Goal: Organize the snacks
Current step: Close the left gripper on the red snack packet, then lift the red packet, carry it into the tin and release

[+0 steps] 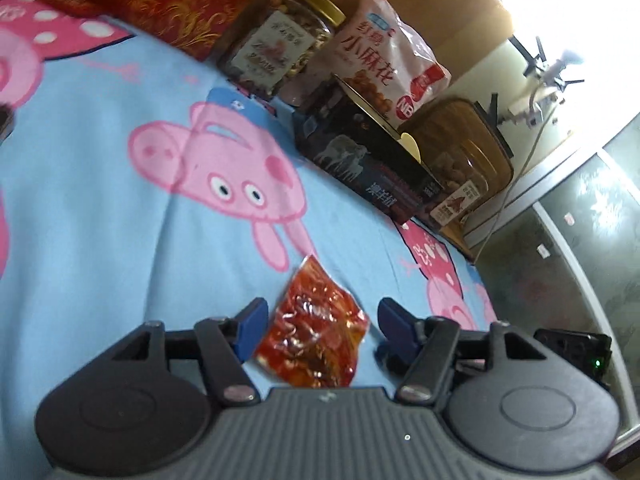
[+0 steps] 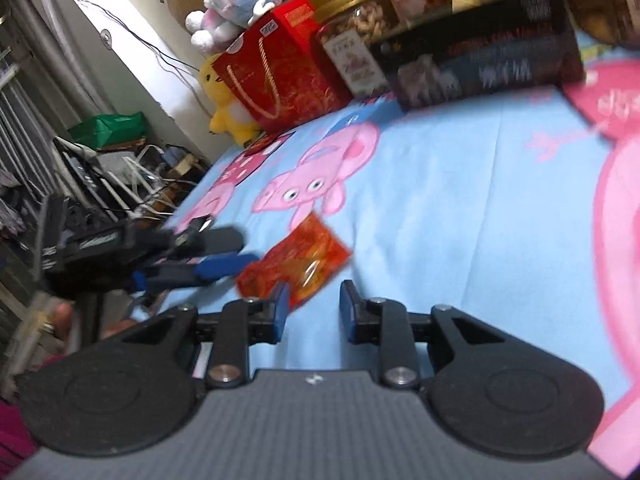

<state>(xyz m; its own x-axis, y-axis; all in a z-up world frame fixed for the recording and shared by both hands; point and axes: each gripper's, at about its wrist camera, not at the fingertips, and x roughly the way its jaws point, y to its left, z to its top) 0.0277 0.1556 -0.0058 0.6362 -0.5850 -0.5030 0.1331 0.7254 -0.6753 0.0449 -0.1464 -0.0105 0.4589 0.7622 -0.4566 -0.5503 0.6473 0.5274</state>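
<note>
Lying alone on the blue pig-print sheet [image 1: 100, 168], the crinkly red snack packet [image 1: 316, 328] waits between the left gripper's [image 1: 320, 320] wide-open fingers; the right gripper [image 2: 312, 306] is open too, near the packet.

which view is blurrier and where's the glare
Right wrist view is blurrier: the dark box and left hand-held gripper smear with motion. Left wrist view is sharper on the red snack packet, but window glare blows out its top right corner.

Your bedsheet [image 1: 100, 168] is light blue, printed with pink cartoon pigs, and the snack packet [image 1: 314, 330] on it is glossy red-orange. You have a red gift bag [image 2: 280, 76] with gold swirls, a gold-lidded jar [image 1: 276, 44], a pale pink bag [image 1: 394, 54] and a black box [image 1: 368, 160] behind.
</note>
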